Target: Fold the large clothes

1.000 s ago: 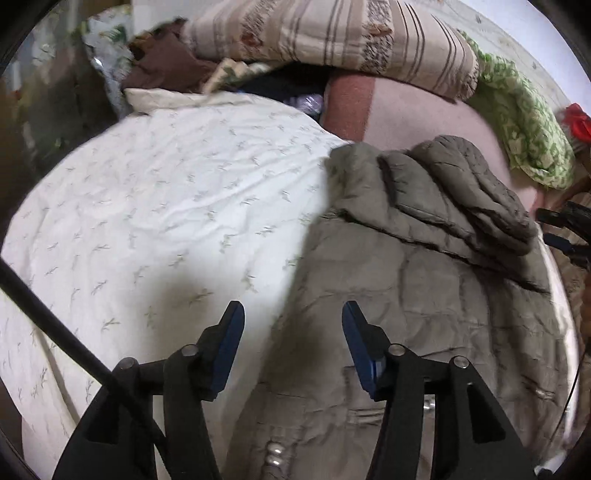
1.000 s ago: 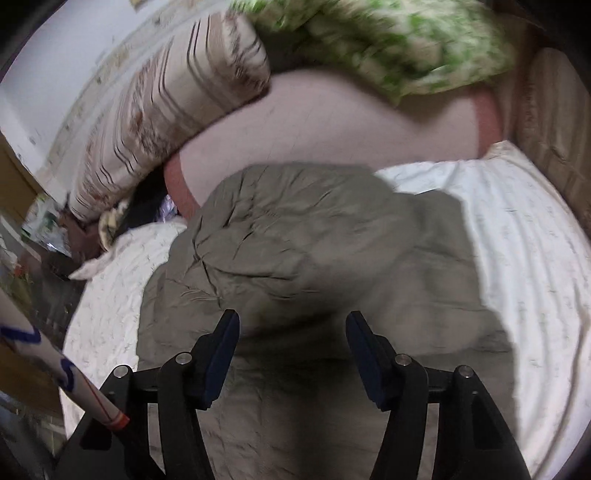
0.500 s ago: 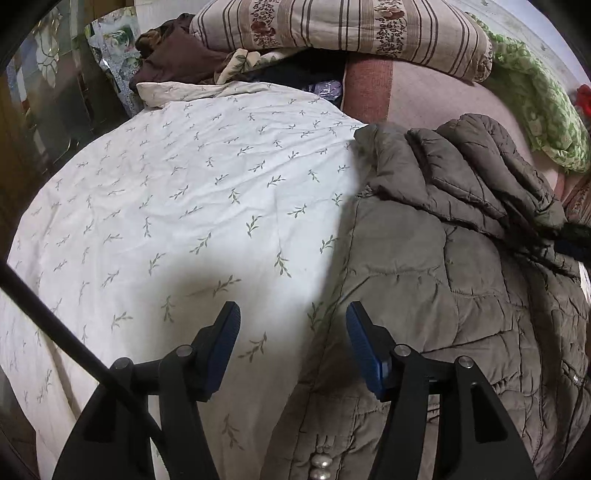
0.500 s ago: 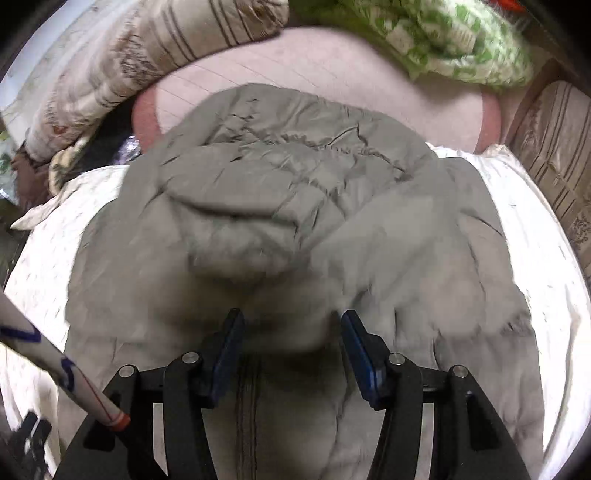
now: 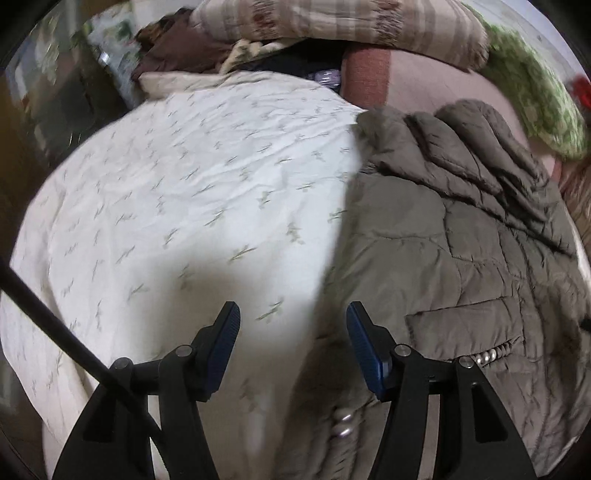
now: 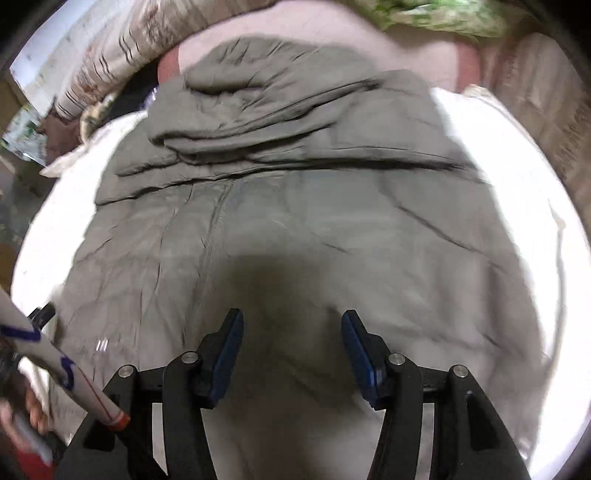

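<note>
your left gripper [image 5: 291, 314]: fingers spread, empty, over leaf-print sheet [image 5: 192, 192] | your right gripper [image 6: 291, 321]: just widened, empty, over puffy quilted olive jacket [image 6: 295, 229]

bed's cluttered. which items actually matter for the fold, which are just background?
Job:
- grey-brown quilted jacket, spread on the bed
- left gripper, jaws open, over the jacket's edge
- right gripper, jaws open, over the jacket

Lying about:
- white leaf-print sheet under the jacket
- striped pillow
- green floral cloth
- brown garment
</note>
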Demonstrator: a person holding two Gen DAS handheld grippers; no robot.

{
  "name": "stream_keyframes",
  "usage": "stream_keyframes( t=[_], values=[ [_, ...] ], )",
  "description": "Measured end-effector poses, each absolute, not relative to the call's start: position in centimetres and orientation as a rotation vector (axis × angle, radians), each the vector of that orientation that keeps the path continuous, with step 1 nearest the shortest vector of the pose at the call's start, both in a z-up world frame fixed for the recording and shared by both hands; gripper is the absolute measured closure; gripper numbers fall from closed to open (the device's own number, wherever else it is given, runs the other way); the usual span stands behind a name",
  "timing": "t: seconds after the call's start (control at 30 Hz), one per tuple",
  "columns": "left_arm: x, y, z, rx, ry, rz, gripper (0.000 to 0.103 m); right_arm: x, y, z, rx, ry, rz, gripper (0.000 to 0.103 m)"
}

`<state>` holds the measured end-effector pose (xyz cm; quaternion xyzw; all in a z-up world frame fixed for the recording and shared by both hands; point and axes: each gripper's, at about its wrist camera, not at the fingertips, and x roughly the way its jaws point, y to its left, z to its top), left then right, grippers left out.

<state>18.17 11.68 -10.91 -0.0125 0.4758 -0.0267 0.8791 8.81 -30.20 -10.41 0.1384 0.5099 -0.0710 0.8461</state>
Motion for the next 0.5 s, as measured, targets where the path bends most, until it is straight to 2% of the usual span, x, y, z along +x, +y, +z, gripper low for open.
stream_keyframes(
  t=[0.1, 0.3, 0.5],
  values=[
    [18.1, 14.2, -10.5, -0.116, 1.007, -0.055, 0.044, 3.7, -33.6, -8.2, 0.332, 1.016, -0.188, 0.025],
    [17.5, 15.4, -12.7, -0.249, 1.119, -0.173, 0.043, -3.2, -41.0, -6.8, 0.448, 0.954, -0.325, 0.025],
    [17.5, 14.1, -14.7, -0.334, 1.207, -0.324, 0.043, -5.6, -45.3, -9.9, 0.656, 0.916, -0.31, 0.025]
  ],
)
